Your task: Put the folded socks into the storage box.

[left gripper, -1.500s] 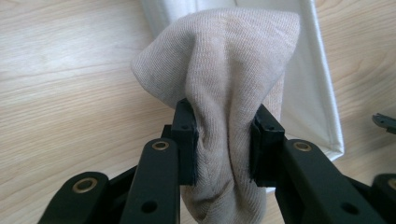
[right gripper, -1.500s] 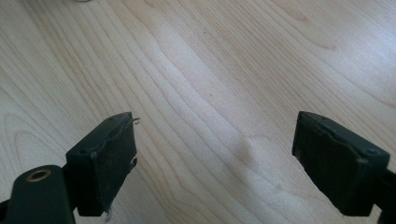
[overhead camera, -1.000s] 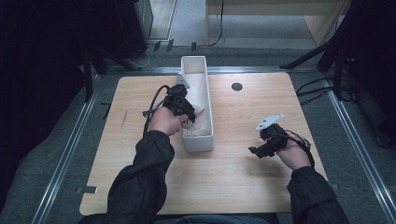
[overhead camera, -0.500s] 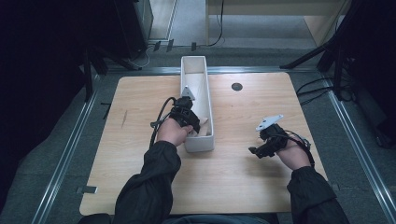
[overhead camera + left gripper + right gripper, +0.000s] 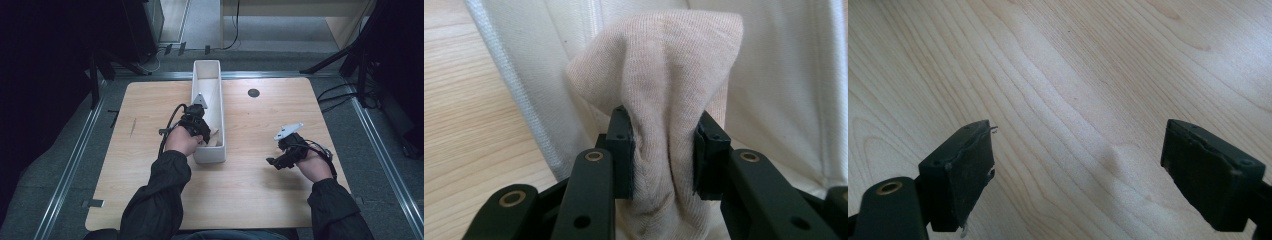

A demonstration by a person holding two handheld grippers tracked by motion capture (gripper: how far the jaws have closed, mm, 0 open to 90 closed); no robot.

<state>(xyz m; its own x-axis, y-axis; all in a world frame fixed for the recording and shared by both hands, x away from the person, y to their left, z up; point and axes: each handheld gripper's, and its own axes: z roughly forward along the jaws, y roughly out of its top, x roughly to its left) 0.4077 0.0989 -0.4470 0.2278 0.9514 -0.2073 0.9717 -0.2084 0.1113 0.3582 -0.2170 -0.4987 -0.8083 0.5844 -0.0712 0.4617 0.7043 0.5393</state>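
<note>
Left forearm, dark-sleeved: reaching forward from the bottom edge of the high view and angling toward the table's middle, hand bent over the near end of the long white rectangular bin (image 5: 208, 85).

Left gripper (image 5: 200, 131): leaning over the bin's left wall at its near end. In the left gripper view its two black jaws are squeezing a bunched beige knit cloth (image 5: 664, 100) between their pads, the fabric pinched narrow at the grip and bulging above it. The cloth is sitting inside the bin, against the pale inner wall; in the high view a light scrap of it (image 5: 214, 134) is showing just beside the gripper.

Light wooden tabletop (image 5: 260, 190): carrying the bin lengthwise along its centre line.

Right forearm, dark-sleeved: lying low at the table's right, wrist turned inward.

Right gripper (image 5: 280, 159): hovering well apart from the bin, pointing left and down. Its jaws are standing wide apart over bare wood grain (image 5: 1073, 100), gripping nothing.
</note>
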